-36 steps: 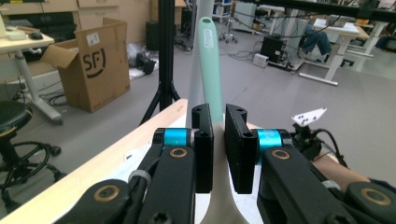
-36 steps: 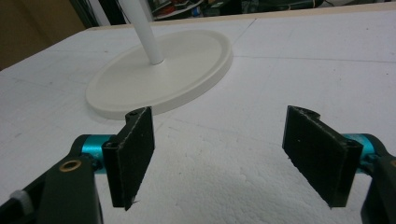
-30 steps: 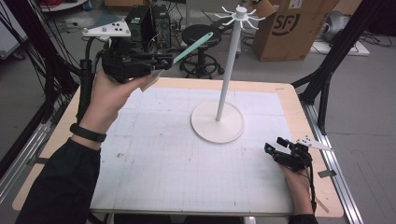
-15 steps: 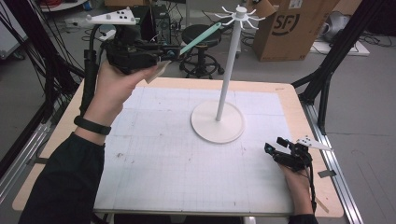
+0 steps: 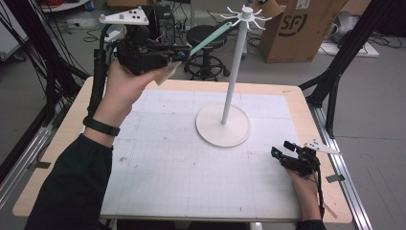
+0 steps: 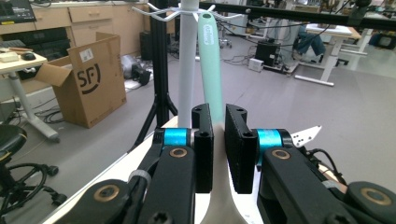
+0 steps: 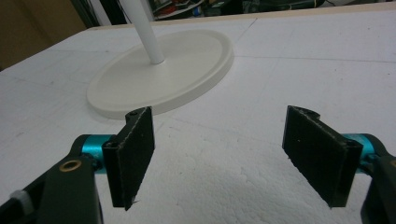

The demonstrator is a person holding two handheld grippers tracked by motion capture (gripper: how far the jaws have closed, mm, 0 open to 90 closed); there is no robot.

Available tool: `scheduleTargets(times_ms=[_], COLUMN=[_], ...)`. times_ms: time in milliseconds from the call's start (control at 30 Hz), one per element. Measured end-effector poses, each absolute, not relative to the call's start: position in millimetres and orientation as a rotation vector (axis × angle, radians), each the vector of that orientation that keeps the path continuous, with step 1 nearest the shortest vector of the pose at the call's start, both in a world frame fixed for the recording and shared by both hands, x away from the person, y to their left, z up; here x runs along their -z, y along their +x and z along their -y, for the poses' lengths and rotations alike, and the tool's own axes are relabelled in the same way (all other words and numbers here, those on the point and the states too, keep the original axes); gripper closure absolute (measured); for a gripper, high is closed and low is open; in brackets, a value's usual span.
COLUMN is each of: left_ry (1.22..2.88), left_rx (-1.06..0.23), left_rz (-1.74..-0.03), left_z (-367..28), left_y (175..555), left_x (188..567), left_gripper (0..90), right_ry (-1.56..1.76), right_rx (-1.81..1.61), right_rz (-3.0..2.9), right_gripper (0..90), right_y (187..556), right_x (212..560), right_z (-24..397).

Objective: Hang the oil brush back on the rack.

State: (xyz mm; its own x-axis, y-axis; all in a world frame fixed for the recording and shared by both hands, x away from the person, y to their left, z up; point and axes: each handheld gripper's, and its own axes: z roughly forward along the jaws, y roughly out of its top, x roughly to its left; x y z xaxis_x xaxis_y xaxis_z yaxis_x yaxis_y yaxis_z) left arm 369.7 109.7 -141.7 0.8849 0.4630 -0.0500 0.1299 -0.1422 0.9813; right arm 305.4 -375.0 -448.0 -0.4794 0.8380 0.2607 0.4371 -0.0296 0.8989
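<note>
My left gripper (image 5: pixel 179 53) is raised above the table's far left, shut on a utensil (image 5: pixel 210 37) with a mint-green handle and a cream head. The handle slants up and right, and its tip lies close to the hooks (image 5: pixel 246 13) on top of the white stand (image 5: pixel 233 81). In the left gripper view the jaws of my left gripper (image 6: pixel 218 116) clamp the utensil (image 6: pixel 209 56), with the stand's pole (image 6: pixel 187 70) just behind it. My right gripper (image 5: pixel 277 154) rests near the table's front right corner, open with nothing in it. Past my right gripper (image 7: pixel 219 140) lies the stand's round base (image 7: pixel 163 70).
A white gridded mat (image 5: pixel 182 158) covers the wooden table. Behind the table stand a cardboard box (image 5: pixel 306 24) and a black stool (image 5: pixel 203 36). A black frame leg (image 5: pixel 335 76) runs along the right edge.
My left hand has lifted the utensil and carried it right, bringing the handle tip nearer the stand's hooks. The right gripper has not moved.
</note>
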Motion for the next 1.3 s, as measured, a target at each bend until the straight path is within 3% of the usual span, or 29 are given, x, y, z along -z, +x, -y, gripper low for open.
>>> scheduleTargets(times_ms=[767, 967, 1200, 1300], left_ry=[1.747, 1.750, 1.777, 1.792], left_rx=[-0.321, -0.321, -0.351, -0.382], left_rz=[-0.489, -0.492, -0.517, -0.537], left_z=[-96.4, -109.8, -147.5, -167.2], left_y=[383.2, 379.8, 367.5, 359.0], left_x=[154.7, 171.9, 215.1, 238.1], left_gripper=[80.3, 48.5, 31.7, 30.0], right_ry=[1.347, 1.347, 1.349, 1.338], right_rx=[-1.518, -1.520, -1.515, -1.510], right_rz=[-1.892, -1.890, -1.892, -1.898], right_gripper=[24.5, 24.5, 24.5, 24.5], right_y=[305.1, 305.1, 305.3, 305.5], right_x=[447.9, 447.9, 447.8, 448.1], right_z=[374.7, 374.5, 374.5, 375.2])
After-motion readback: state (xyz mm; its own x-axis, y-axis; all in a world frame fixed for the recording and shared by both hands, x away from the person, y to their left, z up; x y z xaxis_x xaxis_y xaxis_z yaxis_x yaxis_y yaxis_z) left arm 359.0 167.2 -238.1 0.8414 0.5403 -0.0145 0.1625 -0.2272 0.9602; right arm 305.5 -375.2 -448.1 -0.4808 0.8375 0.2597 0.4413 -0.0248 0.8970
